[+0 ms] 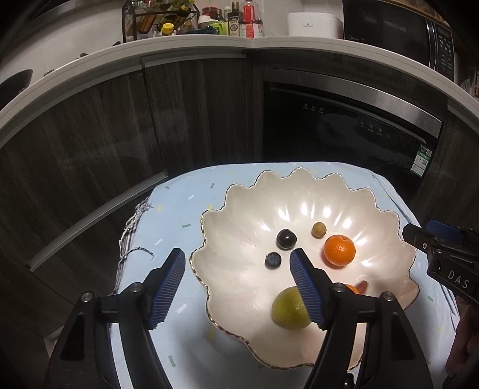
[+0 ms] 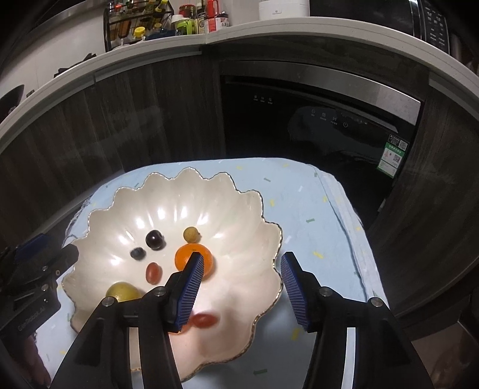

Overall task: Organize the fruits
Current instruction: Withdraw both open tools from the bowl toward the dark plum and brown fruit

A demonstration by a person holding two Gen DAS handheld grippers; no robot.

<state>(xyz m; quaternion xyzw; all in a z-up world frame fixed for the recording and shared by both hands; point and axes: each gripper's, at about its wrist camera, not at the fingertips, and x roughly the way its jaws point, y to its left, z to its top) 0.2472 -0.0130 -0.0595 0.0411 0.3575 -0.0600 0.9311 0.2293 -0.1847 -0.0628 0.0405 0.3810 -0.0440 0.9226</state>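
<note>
Flanking the fruit-filled shell dish (image 1: 374, 209), both tongs (image 1: 238, 261) (image 2: 242, 264) hang released, gripping nothing.

A gripper finger (image 1: 311, 293) hides part of the green fruit (image 1: 289, 308) (a red fruit (image 2: 205, 319) looks blurred).

The white letters "DAS" stand on the black body of the right tongs (image 1: 458, 281) at the right edge of the left wrist view; a faint pale line of print runs along the body of the left tongs (image 2: 28, 323) in the right wrist view, too blurred to read; the green and white sticker (image 2: 392, 157) on the dark appliance front carries QR codes and small print, not legible; the bottle labels (image 1: 233, 25) on the upper counter show characters too small to make out.
</note>
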